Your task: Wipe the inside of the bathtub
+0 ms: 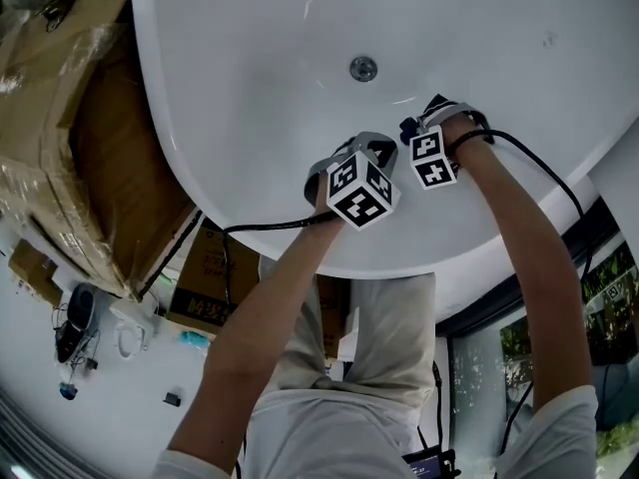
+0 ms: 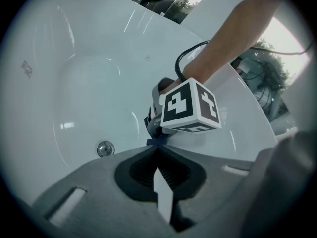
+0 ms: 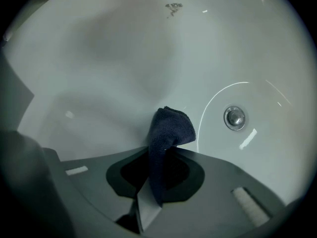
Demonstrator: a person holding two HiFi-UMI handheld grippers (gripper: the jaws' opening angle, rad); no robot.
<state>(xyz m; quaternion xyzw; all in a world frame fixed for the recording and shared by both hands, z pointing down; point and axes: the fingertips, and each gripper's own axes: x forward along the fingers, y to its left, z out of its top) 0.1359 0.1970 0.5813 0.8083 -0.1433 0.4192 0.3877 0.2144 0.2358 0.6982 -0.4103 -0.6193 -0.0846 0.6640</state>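
Observation:
The white bathtub (image 1: 250,58) fills the head view, its chrome drain (image 1: 362,68) lying just beyond both grippers. My right gripper (image 3: 165,151) is shut on a dark blue cloth (image 3: 171,128), whose folded end sticks out past the jaws against the tub's inner wall, left of the drain (image 3: 234,117). My left gripper (image 2: 158,144) is shut with nothing seen between its jaws, and it points at the right gripper's marker cube (image 2: 190,107) close ahead. In the head view the left gripper (image 1: 355,154) sits beside the right gripper (image 1: 423,120), both low on the tub's near wall.
A small dark smudge (image 3: 172,6) marks the tub's far wall. Wrapped cardboard boxes (image 1: 60,118) stand left of the tub, with more boxes (image 1: 205,267) below its rim. Black cables (image 1: 544,168) trail from both grippers. A glass window (image 1: 599,297) is at the right.

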